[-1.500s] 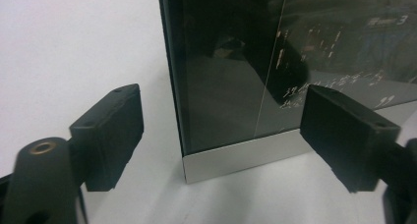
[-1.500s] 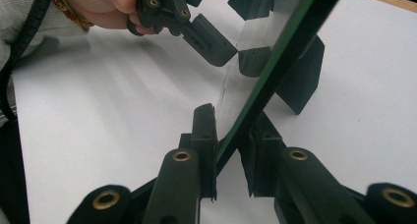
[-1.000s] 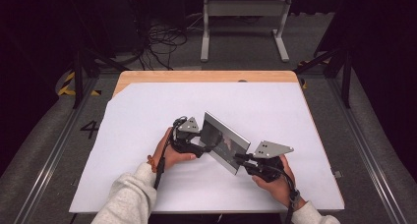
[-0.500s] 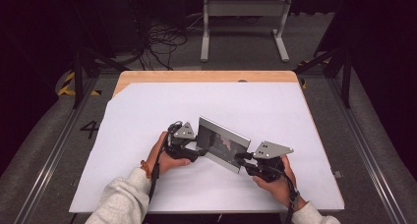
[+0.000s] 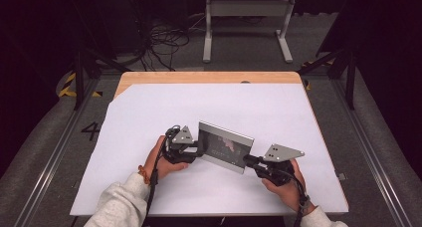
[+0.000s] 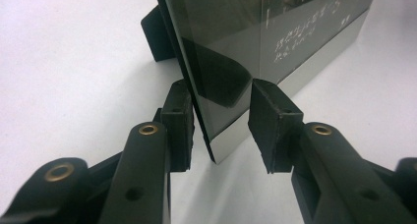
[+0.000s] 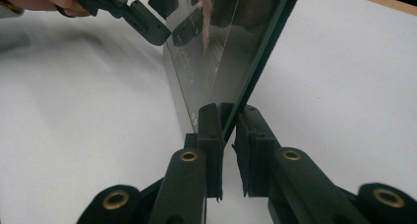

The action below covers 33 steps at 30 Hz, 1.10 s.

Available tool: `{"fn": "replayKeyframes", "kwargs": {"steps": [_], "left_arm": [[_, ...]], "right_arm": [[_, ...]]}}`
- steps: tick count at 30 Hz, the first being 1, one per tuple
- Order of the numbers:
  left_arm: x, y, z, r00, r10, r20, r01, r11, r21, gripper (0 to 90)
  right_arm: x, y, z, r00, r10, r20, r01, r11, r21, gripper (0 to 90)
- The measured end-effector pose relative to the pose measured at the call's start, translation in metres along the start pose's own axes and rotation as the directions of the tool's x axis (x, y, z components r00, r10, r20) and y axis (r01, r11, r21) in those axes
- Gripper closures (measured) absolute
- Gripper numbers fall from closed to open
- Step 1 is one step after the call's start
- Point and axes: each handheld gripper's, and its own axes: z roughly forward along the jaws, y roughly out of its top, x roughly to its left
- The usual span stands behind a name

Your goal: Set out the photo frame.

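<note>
Left gripper view: one picture frame [image 6: 255,62] stands upright on the white table [image 6: 64,57], its corner between the pads of my left gripper [image 6: 221,130]. Those jaws have just been closing; one pad sits against the back, the other stays off the glass, so no grip yet. My right gripper [image 7: 227,150] is clamped on the frame's other bottom corner. Risk: the left pad landing unevenly could twist the frame in the right grip, or tip it over on its black back stand [image 6: 156,32]. Glass is slick; slipping seems likely. Count: one frame, two grippers, one table.
</note>
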Motion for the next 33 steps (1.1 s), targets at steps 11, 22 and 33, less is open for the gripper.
{"fn": "replayKeyframes", "kwargs": {"steps": [11,22,33], "left_arm": [[-0.006,-0.007,-0.003,0.9988,-0.001,-0.049,0.002,1.0,0.01,68.4],[-0.01,-0.01,-0.002,0.9969,0.017,-0.077,-0.015,0.9994,0.03,70.9],[-0.014,-0.012,0.002,0.9943,0.028,-0.103,-0.023,0.9985,0.051,70.7]], "right_arm": [[-0.006,0.004,0.009,0.9981,0.005,0.061,-0.005,0.9999,-0.011,79.0],[-0.012,0.007,0.017,0.9959,0.011,0.09,-0.009,0.9998,-0.018,76.4],[-0.017,0.01,0.023,0.9937,0.017,0.11,-0.014,0.9996,-0.022,74.5]]}}
